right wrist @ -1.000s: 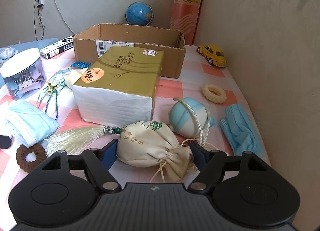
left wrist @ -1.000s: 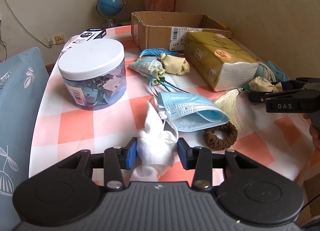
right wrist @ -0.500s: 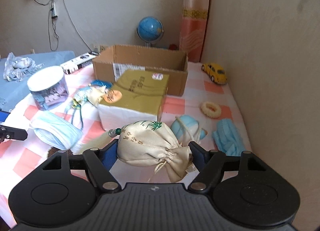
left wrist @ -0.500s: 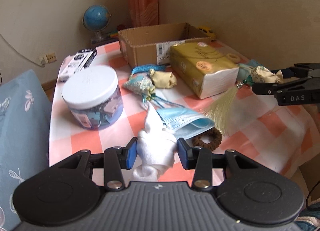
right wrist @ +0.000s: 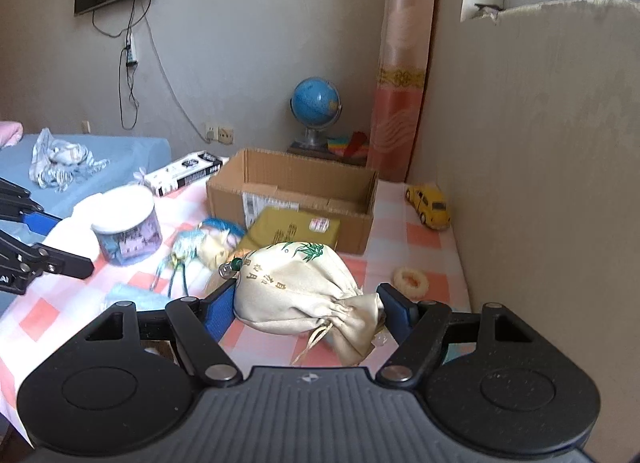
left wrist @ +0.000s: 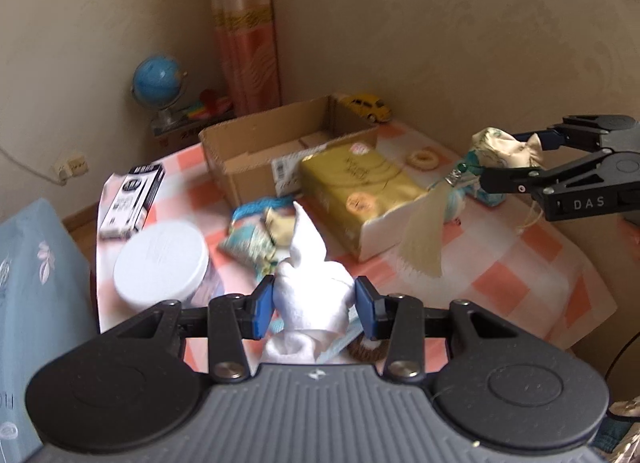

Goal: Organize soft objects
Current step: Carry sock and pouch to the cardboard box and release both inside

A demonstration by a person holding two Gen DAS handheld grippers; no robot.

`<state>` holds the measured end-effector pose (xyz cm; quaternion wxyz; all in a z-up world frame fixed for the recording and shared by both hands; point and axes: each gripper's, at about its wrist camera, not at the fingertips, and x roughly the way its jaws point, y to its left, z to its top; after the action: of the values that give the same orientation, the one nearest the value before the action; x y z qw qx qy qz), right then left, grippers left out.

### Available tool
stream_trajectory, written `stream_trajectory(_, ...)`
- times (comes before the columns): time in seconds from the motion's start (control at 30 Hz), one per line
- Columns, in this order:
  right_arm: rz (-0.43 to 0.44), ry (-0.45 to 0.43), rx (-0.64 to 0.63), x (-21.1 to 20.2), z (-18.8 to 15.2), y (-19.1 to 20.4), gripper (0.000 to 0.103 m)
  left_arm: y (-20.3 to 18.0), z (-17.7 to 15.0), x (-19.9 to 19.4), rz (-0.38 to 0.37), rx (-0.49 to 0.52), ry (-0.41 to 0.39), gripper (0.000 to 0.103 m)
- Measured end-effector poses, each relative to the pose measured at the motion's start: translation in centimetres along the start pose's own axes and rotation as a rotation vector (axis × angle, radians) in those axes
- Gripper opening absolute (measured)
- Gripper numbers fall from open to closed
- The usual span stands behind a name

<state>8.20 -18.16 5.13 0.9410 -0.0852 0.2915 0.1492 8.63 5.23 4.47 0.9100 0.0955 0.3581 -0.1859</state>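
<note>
My left gripper [left wrist: 315, 305] is shut on a white sock [left wrist: 310, 287] and holds it above the checked table. My right gripper [right wrist: 306, 309] is shut on a cream satin pouch [right wrist: 296, 289] with a tassel; the pouch also shows in the left wrist view [left wrist: 502, 151], held high at the right. An open cardboard box [right wrist: 296, 193] stands at the back of the table. Blue sachets [left wrist: 256, 239], a blue face mask [right wrist: 132, 295], a brown hair tie [left wrist: 362, 349] and a cream hair tie [right wrist: 412, 281] lie on the table.
A gold tissue pack [left wrist: 356, 191] lies in front of the box. A white-lidded jar [left wrist: 160, 261] stands at the left, a black-and-white carton [left wrist: 132, 199] behind it. A yellow toy car [right wrist: 428, 207] and a globe [right wrist: 316, 103] are at the back. A wall runs along the right.
Both grippers have risen well above the table, carrying the sock and the pouch. The sock has come off the face mask. The pouch's tassel now hangs free.
</note>
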Motion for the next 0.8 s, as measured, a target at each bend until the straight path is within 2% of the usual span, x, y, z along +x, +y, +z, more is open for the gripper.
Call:
stream_trajectory(0.2, 0.007, -0.054, 0.010, -0.9, 2.4, -0.8, 0.078, -0.4, 3.3, 0.6, -0.014, 0.044, -0.042, 0.041)
stream_trajectory(0.37, 0.000, -0.080, 0.006, -0.7, 4.2, -1.6, 0.078, 0.4, 6.9, 2.5, -0.012, 0.041, -0.066, 0.041)
stream_trajectory(0.6, -0.006, -0.096, 0.025, 0.0, 5.7, -2.6, 0.078, 3.2, 12.2, 7.6, 0.014, -0.014, -0.068, 0.041)
stream_trajectory(0.8, -0.006, -0.106, 0.036, 0.3, 6.7, -3.4, 0.078, 5.4, 14.9, 12.6, 0.027, -0.085, -0.031, 0.041)
